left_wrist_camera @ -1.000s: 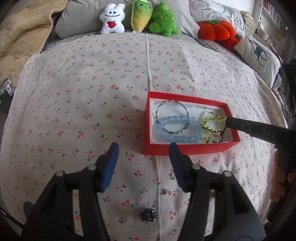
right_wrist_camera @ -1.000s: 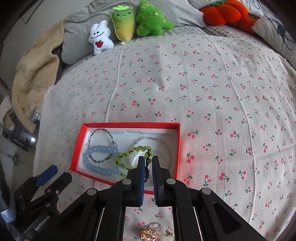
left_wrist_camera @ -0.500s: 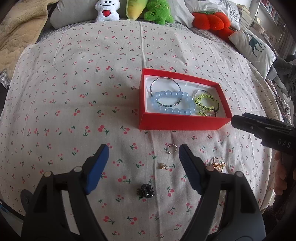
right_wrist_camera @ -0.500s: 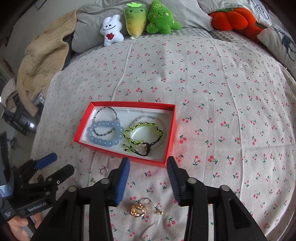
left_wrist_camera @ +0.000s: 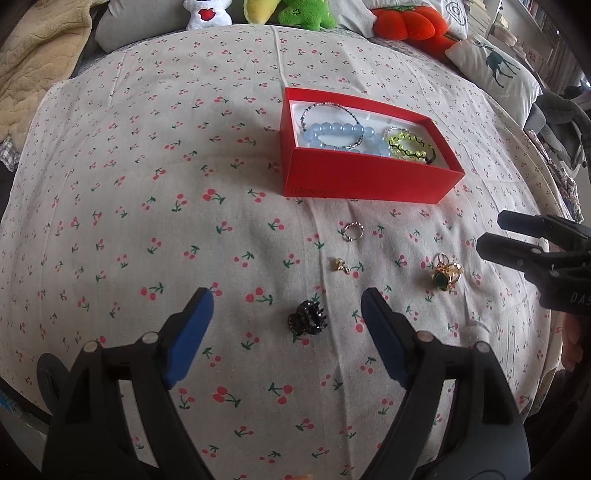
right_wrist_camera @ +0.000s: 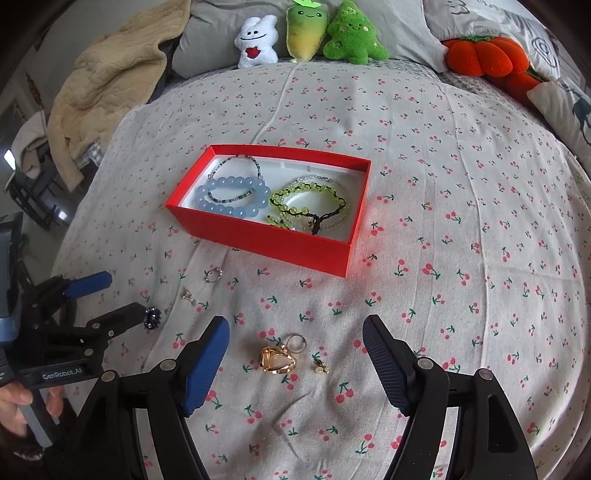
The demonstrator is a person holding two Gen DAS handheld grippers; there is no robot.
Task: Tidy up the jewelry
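A red box [left_wrist_camera: 369,181] [right_wrist_camera: 280,243] on the cherry-print bedspread holds a blue bead bracelet [right_wrist_camera: 232,199], a thin dark bead bracelet [right_wrist_camera: 236,166] and green bead bracelets [right_wrist_camera: 310,206]. Loose on the cloth near me lie a black hair claw [left_wrist_camera: 307,322] [right_wrist_camera: 151,318], a silver ring [left_wrist_camera: 352,232] [right_wrist_camera: 213,275], a small earring [left_wrist_camera: 340,265] [right_wrist_camera: 188,296], a gold ring cluster [left_wrist_camera: 445,276] [right_wrist_camera: 277,361] and another small earring [right_wrist_camera: 320,366]. My left gripper [left_wrist_camera: 286,319] is open and empty, straddling the hair claw. My right gripper [right_wrist_camera: 295,349] is open and empty around the gold rings.
Plush toys [right_wrist_camera: 306,35] and an orange pumpkin cushion [right_wrist_camera: 480,55] line the pillows at the far end. A beige blanket [right_wrist_camera: 107,85] lies at the far left. A deer-print pillow [left_wrist_camera: 495,74] sits at the right.
Both grippers have pulled back from the box toward the near edge and lowered. The right gripper, shut a second ago inside the box, has opened wide. The left has opened wider too.
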